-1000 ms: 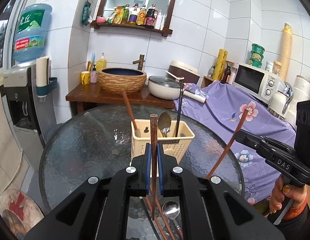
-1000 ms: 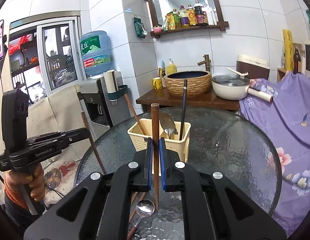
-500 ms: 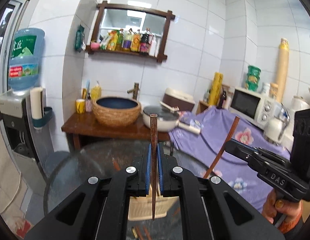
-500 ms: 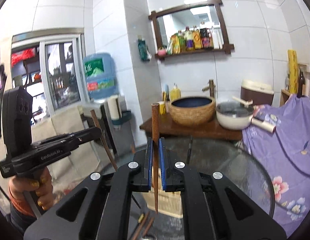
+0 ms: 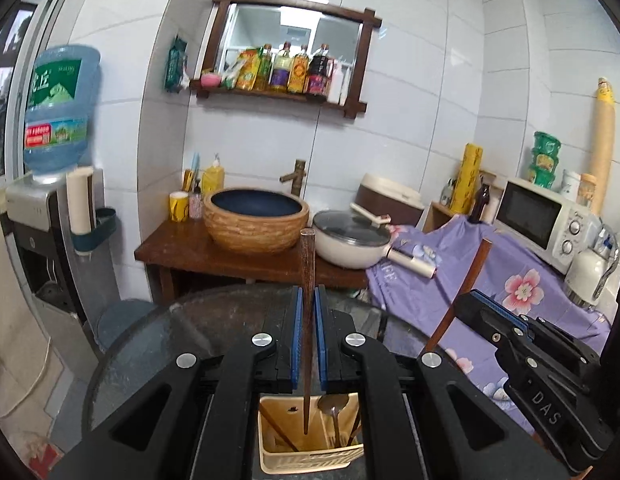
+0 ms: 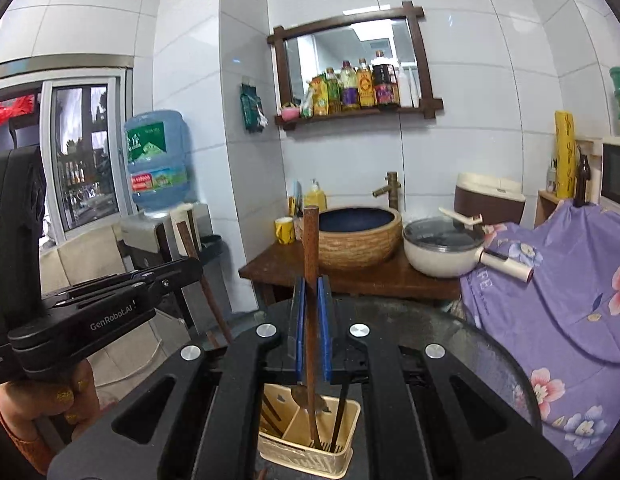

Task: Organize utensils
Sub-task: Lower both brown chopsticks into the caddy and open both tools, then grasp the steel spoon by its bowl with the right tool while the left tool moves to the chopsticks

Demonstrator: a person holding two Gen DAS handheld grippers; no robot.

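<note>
My left gripper [image 5: 306, 338] is shut on a dark wooden chopstick [image 5: 308, 280], held upright, its lower tip hanging just above the cream utensil basket [image 5: 310, 458]. My right gripper [image 6: 310, 328] is shut on a second wooden chopstick [image 6: 311, 248], upright, its lower end reaching down into the same basket [image 6: 306, 452]. The basket holds a metal spoon [image 5: 333, 406], chopsticks and a black utensil. Each gripper shows in the other's view: the right one [image 5: 470, 304] to the right, the left one [image 6: 190, 266] to the left.
The basket stands on a round dark glass table [image 5: 214, 320]. Behind it is a wooden counter with a woven basin [image 5: 256, 220] and a white pot [image 5: 350, 240]. A purple floral cloth [image 6: 558, 300] and a microwave [image 5: 542, 216] are right, a water dispenser [image 5: 50, 208] left.
Both grippers rose with their chopsticks, then moved over the basket; it now lies directly below the fingers. The right chopstick's lower end has gone down into the basket.
</note>
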